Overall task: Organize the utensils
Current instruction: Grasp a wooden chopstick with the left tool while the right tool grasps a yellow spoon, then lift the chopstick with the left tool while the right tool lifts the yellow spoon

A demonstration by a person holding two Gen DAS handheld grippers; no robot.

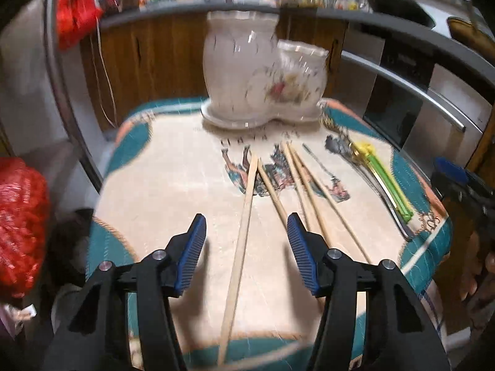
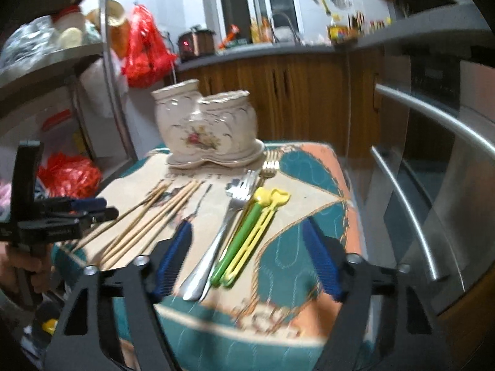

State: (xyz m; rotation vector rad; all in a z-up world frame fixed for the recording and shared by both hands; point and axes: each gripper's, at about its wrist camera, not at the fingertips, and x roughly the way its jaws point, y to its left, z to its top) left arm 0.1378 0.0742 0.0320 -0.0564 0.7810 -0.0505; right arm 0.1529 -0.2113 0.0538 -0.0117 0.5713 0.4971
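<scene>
A white floral ceramic double-pot utensil holder (image 1: 263,71) (image 2: 205,125) stands at the far side of a small cloth-covered table (image 1: 173,179) (image 2: 297,247). Several wooden chopsticks (image 1: 244,232) (image 2: 161,213) lie on the cloth. Steel forks (image 2: 222,228), gold forks (image 2: 270,160) and green and yellow plastic utensils (image 1: 388,185) (image 2: 250,235) lie to their right. My left gripper (image 1: 246,230) is open, low over one chopstick that runs between its fingers. My right gripper (image 2: 247,244) is open above the forks and plastic utensils. The left gripper also shows in the right wrist view (image 2: 92,211).
Red mesh bags (image 1: 21,225) (image 2: 69,173) and a metal shelf rack (image 2: 46,61) stand left of the table. Steel oven handles (image 2: 433,142) are close on the right. Wooden cabinets (image 1: 148,61) and a cluttered counter lie behind. The right gripper's side shows at the left wrist view's right edge (image 1: 464,185).
</scene>
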